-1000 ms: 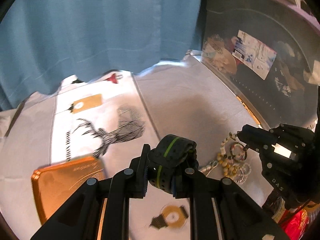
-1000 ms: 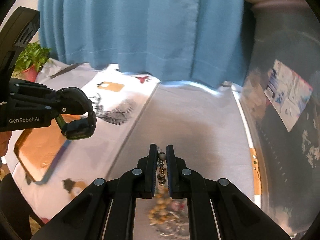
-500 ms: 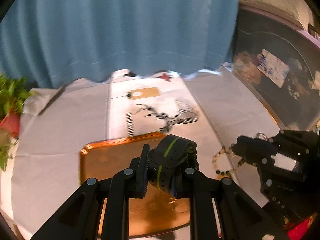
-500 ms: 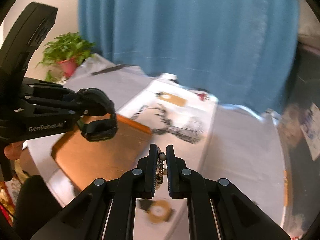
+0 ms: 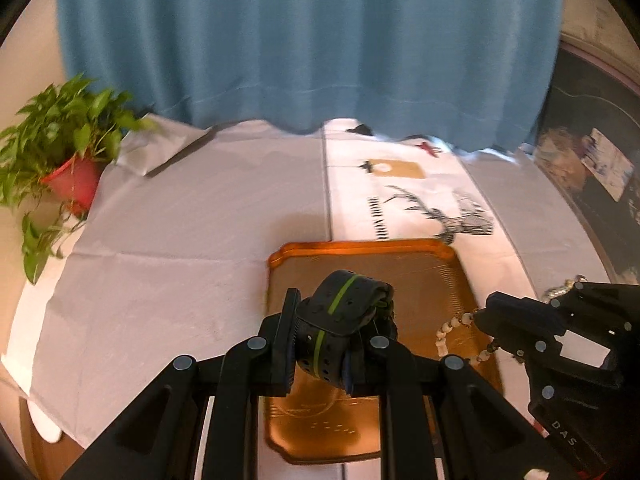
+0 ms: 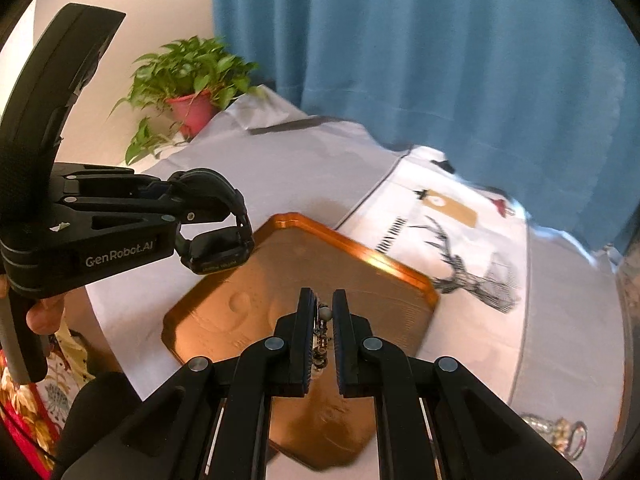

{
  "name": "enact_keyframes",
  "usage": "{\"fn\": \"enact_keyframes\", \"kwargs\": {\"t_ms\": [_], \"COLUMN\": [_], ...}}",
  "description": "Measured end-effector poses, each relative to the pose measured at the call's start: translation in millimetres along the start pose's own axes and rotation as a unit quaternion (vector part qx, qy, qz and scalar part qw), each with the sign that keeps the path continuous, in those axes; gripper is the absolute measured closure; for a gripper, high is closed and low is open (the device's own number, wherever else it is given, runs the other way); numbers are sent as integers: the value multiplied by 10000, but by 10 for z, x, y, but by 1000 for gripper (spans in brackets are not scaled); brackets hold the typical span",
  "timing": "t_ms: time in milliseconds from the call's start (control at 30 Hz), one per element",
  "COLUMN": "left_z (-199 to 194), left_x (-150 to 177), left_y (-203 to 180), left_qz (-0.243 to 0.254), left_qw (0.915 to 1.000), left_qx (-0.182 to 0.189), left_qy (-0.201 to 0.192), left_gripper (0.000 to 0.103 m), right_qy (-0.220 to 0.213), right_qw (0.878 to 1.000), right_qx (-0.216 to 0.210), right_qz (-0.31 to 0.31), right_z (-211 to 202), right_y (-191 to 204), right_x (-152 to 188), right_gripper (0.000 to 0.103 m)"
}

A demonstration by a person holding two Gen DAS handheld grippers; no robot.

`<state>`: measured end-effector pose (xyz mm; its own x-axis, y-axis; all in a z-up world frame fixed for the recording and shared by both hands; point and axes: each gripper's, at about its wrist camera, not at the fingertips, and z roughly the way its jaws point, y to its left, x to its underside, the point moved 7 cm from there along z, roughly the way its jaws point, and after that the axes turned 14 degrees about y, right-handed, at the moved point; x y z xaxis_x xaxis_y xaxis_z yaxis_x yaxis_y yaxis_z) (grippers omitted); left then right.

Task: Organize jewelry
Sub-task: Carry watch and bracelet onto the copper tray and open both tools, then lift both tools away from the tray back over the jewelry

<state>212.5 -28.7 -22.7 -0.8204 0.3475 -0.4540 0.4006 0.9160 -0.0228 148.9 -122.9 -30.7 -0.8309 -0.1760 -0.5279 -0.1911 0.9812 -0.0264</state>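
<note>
My left gripper (image 5: 320, 340) is shut on a black watch band with a green stripe (image 5: 340, 324) and holds it above the orange tray (image 5: 436, 276). It shows in the right wrist view (image 6: 216, 240) at the left, with the watch (image 6: 218, 252) hanging over the tray's (image 6: 248, 312) near corner. My right gripper (image 6: 322, 328) is shut on a beaded bracelet (image 6: 323, 334) over the tray. In the left wrist view the right gripper (image 5: 492, 316) holds the bracelet (image 5: 456, 332), whose pale beads dangle above the tray's right side.
A potted plant (image 5: 68, 160) in a red pot stands at the table's far left. A white cloth with a deer print (image 5: 452, 216) lies behind the tray. More jewelry (image 6: 560, 432) lies on the cloth at the right. A blue curtain (image 5: 312, 40) hangs behind.
Both grippers have swung left from the jewelry pile to above the orange tray, carrying the watch and the bracelet. The plant has come into view.
</note>
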Motion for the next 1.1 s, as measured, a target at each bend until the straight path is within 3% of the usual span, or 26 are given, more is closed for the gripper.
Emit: {"fn": "enact_keyframes", "kwargs": {"t_ms": [267,300,333,400,467,533,800,1100], "left_z": [198,233,260,294,220,202,-96,-698], "left_x": [57,65,67,86,101,121,271,863], "left_y": [232,243,253,316,319,294,184,-161], "left_qz": [-55,-31,-18,-44,40,140,-50,-440], "left_qw": [9997,9995,9991,9959,9951,9962,9969,9966], "left_qx": [-223,-296,-380,-885,-977,-851,-723,-264], "left_qy": [53,101,162,166,-168,-154,-293,-640], "left_gripper": [85,73,42,9,9,9,9,1], "right_qy": [237,314,464,792,825,729,581,-62], "right_qw": [9996,9993,9988,9969,9966,9972,9976,9967], "right_qx": [-89,-106,-63,27,-37,71,212,396], "right_qz": [-136,-146,-109,-6,56,142,310,703], "right_z": [323,362,435,580,615,591,297,-621], "right_y": [220,223,224,202,178,145,125,54], "right_x": [-87,-79,-65,-24,25,58,241,820], "right_gripper": [93,93,89,77,50,41,40,36]}}
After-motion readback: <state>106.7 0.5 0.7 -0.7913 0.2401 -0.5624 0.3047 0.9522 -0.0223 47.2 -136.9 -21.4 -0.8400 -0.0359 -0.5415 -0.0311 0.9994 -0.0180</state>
